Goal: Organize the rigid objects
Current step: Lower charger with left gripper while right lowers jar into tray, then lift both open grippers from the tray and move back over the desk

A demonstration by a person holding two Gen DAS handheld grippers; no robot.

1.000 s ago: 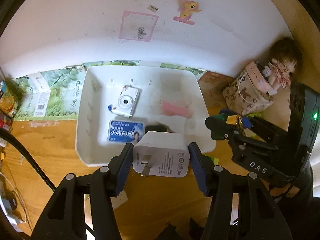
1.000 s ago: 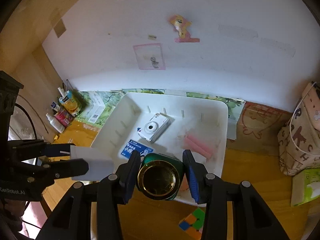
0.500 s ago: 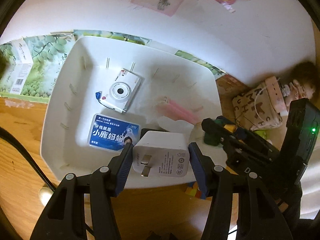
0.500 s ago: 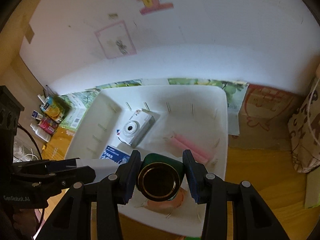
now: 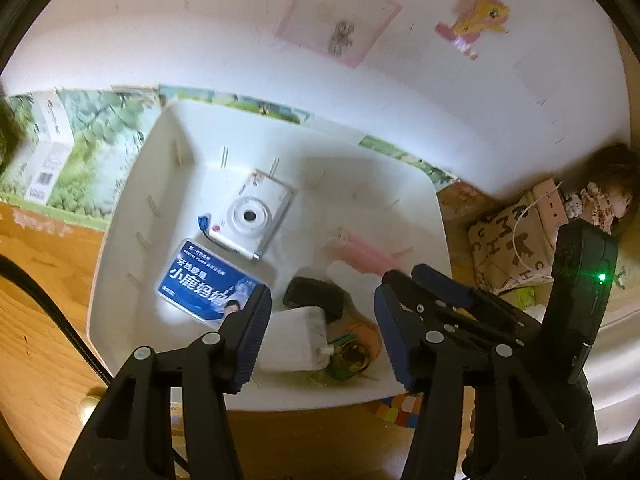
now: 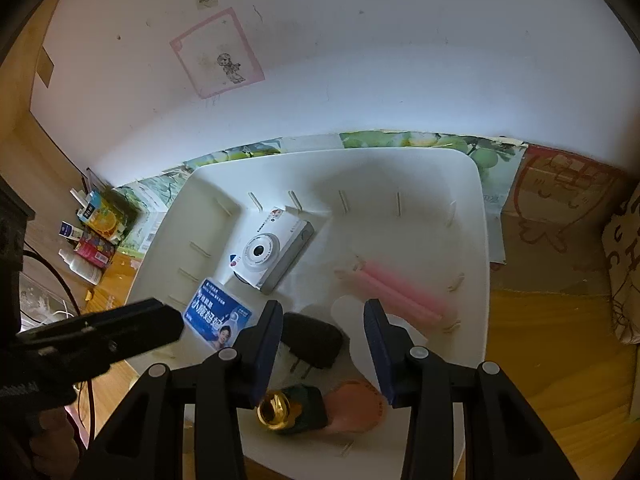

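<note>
Dropped both loads since a second ago: left gripper (image 5: 322, 322) no longer clamping the white charger (image 5: 294, 340), right gripper (image 6: 324, 346) no longer clamping the green tin (image 6: 298, 408). Both spread wide now, nothing between the fingers. Charger lying flat in the near part of the white bin (image 5: 132, 216), prongs facing right, just beside the tin with its gold lid. Tin on its side near the bin's front wall, touching an orange-pink round thing (image 6: 354, 406).

Rest of the bin pretty full already: white camera (image 6: 270, 254) lens-up toward the back left, blue card pack (image 5: 206, 284) just in front of it, black plug adapter (image 6: 310, 340) between pack and tin, pair of pink candles (image 6: 394, 294) on the right side.

Room stuff: wooden tabletop (image 5: 44, 344) under the bin, white wall (image 6: 360, 60) behind with a pink-framed drawing (image 6: 218, 52) and a pony sticker (image 5: 478, 14). Green leafy cartons (image 5: 72, 152) propped along the wall. Small bottles and boxes (image 6: 90, 232) crowded at the far left. Lettered fabric bag (image 5: 516, 242) and a doll (image 5: 608, 196) off to the right, colourful cube (image 5: 398, 408) peeking out under the bin's front edge. Bit blurry in the left view.
</note>
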